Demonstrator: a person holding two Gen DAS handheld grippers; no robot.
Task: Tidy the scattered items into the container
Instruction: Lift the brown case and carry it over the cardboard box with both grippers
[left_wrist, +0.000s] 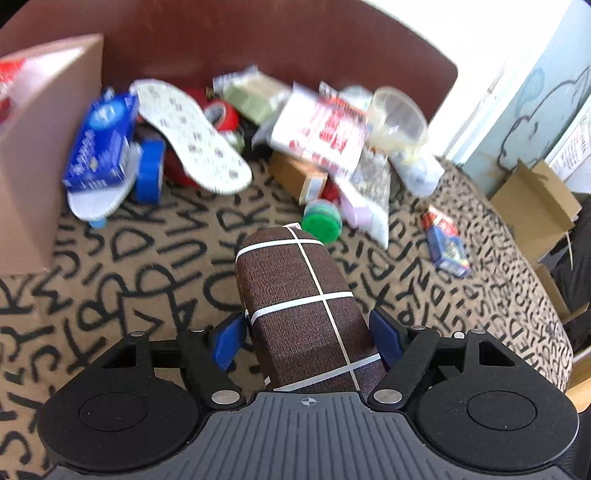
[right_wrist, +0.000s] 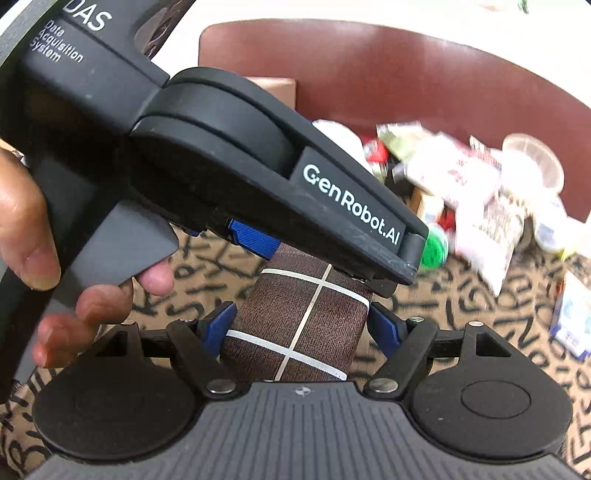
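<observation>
Letter-printed cloth spreads below as both tongs clamp one brown woven block (left_wrist: 299, 306) strapped in white bands: left gripper (left_wrist: 308, 338) and right gripper (right_wrist: 301, 325) squeeze its sides. Beyond them, a green cap (left_wrist: 320, 220), then blurred clutter.

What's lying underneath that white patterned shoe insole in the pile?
Under the white insole I can see a red tape roll and a blue round item at its edges. Whatever sits beneath its middle is covered, and the blur hides detail.
</observation>
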